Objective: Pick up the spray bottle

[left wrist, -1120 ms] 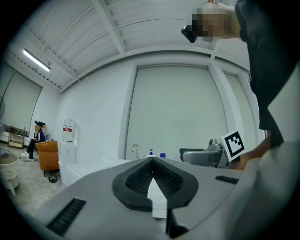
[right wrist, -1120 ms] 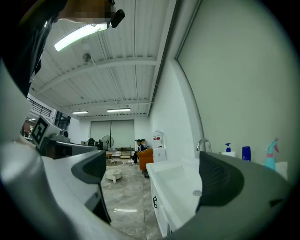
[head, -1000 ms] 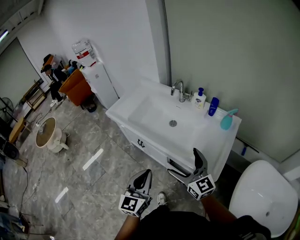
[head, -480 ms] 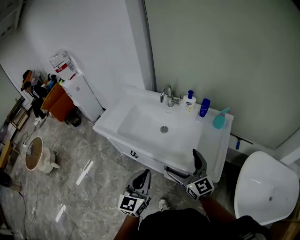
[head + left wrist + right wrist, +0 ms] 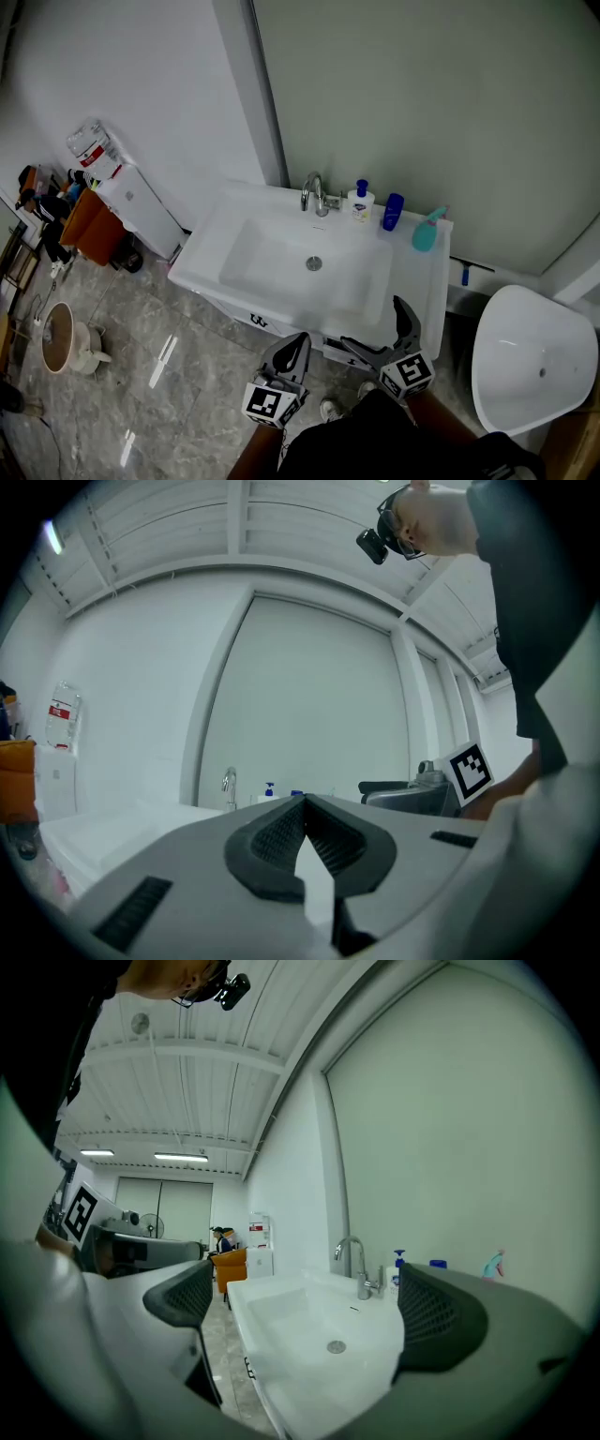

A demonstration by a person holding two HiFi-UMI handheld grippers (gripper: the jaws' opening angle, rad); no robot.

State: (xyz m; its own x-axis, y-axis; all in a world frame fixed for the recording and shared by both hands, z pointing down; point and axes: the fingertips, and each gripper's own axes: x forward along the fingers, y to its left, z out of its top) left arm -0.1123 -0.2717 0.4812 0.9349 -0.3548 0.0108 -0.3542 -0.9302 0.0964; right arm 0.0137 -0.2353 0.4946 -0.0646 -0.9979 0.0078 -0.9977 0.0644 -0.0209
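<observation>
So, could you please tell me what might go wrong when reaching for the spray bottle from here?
The teal plastic spray bottle stands close beside the dark blue container; the open right gripper could knock that neighbour over while closing in.
The bottle also sits near the right edge of the white sink counter, so a glancing push might tip it off.
The left gripper is shut, so it likely cannot steady anything quickly.
</observation>
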